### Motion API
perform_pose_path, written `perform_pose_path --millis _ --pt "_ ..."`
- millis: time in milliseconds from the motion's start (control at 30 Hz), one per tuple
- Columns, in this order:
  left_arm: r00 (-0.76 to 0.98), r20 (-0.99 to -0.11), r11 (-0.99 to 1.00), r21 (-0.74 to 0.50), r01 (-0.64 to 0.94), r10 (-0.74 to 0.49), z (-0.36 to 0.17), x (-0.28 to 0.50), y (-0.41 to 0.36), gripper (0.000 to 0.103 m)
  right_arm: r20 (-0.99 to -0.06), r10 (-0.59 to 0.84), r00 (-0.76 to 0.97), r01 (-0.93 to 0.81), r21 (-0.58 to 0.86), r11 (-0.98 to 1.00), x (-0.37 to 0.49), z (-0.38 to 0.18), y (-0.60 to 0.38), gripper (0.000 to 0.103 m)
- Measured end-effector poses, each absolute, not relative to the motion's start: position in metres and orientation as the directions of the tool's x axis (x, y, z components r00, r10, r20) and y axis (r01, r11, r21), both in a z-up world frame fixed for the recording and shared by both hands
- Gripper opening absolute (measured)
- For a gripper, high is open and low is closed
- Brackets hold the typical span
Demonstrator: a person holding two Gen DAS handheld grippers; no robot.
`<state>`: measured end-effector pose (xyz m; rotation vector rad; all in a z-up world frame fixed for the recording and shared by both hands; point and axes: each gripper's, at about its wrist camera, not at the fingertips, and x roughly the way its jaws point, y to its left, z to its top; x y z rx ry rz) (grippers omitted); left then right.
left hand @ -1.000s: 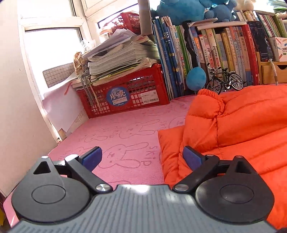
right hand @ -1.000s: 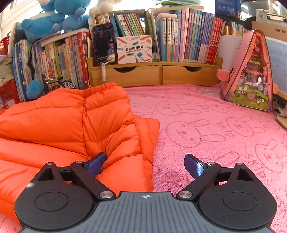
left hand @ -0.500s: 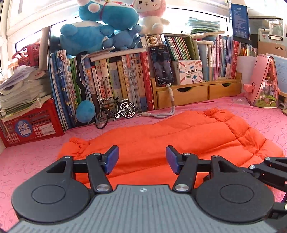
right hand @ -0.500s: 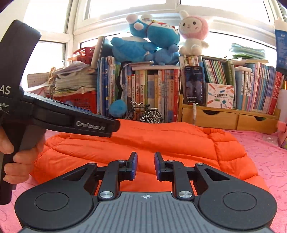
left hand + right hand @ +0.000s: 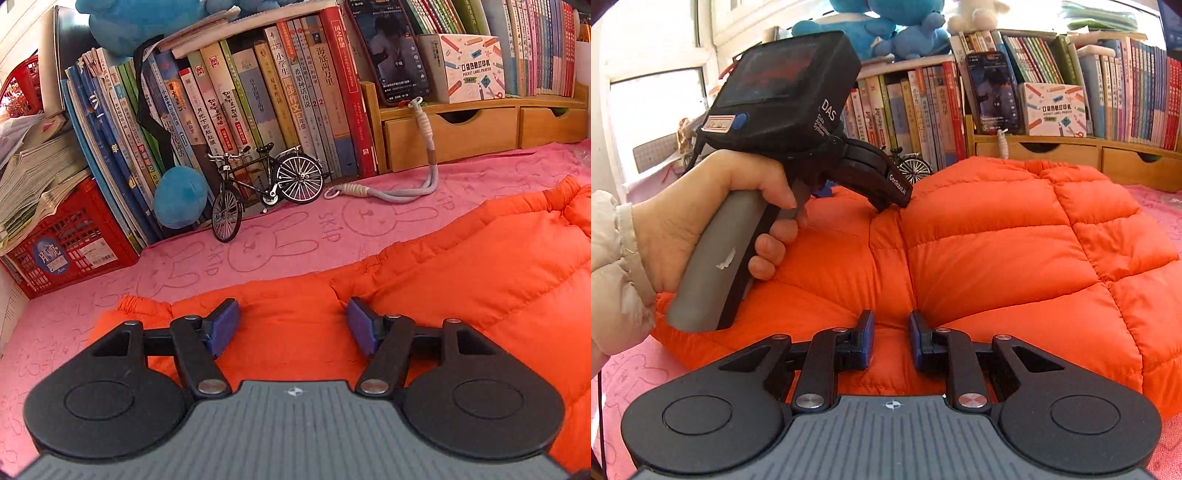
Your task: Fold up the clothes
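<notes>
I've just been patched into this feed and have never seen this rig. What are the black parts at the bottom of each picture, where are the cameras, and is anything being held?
There is no robot here. A person holds a hand-held gripper in each hand, and each one carries a wide-angle camera looking forward along its two fingers.

The left hand-held gripper, seen in its own view, is open above the edge of an orange puffy jacket that lies on a pink rabbit-print cloth. It holds nothing.

The right hand-held gripper, in its own view, has its jaws closer together but a gap shows, so it is open too, low over the jacket. The person's left hand is seen there holding the other tool.

Behind stand books and a model bicycle.
</notes>
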<state>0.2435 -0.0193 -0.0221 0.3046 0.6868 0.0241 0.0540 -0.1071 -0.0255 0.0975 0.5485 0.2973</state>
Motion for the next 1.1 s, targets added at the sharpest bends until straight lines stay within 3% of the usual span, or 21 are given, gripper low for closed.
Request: perform_pose_path --millis 400,567,633,767,967,1100 --pt "0.840 -0.501 0.903 0.429 0.029 0.211 -0.049 0.236 -0.037 0.066 -0.516 0.323 0.793 -0.255 0.201 0.946 0.058 -0.032 -0.112 0.023" --pt "0.844 -0.498 0.880 0.470 0.071 0.197 -0.043 0.237 -0.038 0.065 -0.524 0.314 0.792 -0.254 0.185 0.949 0.058 -0.032 -0.109 0.024" --pt "0.845 -0.500 0.869 0.485 0.094 0.188 -0.037 0.237 -0.037 0.070 -0.526 0.310 0.792 -0.253 0.179 0.951 0.058 -0.032 -0.108 0.024" --pt "0.873 -0.479 0.857 0.482 0.179 0.088 -0.006 0.215 -0.020 0.073 -0.526 0.302 0.795 -0.252 0.168 0.953 0.058 -0.032 -0.107 0.025" --pt "0.832 -0.525 0.896 0.266 0.357 -0.176 0.031 0.163 0.000 0.078 -0.521 0.306 0.797 -0.252 0.175 0.952 0.058 -0.032 -0.109 0.025" --pt "0.770 -0.584 0.874 0.200 0.443 -0.256 0.023 0.145 0.001 0.078 -0.518 0.302 0.800 -0.251 0.166 0.953 0.056 -0.032 -0.108 0.025"
